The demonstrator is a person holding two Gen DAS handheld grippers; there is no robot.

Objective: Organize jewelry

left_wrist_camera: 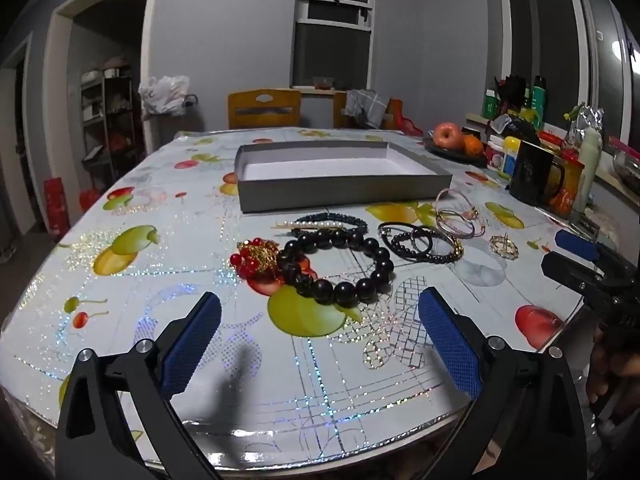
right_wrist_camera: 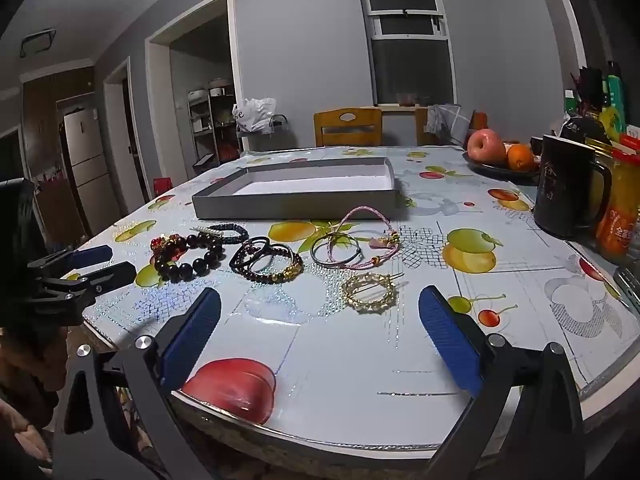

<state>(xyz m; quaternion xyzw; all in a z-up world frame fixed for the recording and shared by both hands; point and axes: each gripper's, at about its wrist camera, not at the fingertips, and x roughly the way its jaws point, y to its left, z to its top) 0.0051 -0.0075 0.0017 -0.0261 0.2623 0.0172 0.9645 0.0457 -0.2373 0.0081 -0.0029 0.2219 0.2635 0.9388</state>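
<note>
nothing is sorted yet: the grey tray [left_wrist_camera: 340, 194] at upper centre of the frame sits empty, the bracelets [left_wrist_camera: 340, 264] lie loose in a row on the tablecloth [left_wrist_camera: 120, 320] below it, and both the left gripper [left_wrist_camera: 320, 344] and right gripper [right_wrist_camera: 320, 340] gape wide, holding nothing.

- Dim indoor light, cool cast; windows dark.
- Bright lamp glare at far right edge of left view.
- Sparkly glints on glossy table [left_wrist_camera: 120, 320] cover.
- Soft shadow between left tongs [left_wrist_camera: 320, 316].
- Strong fisheye bend, black vignette corners.
- Background slightly soft and noisy.
</note>
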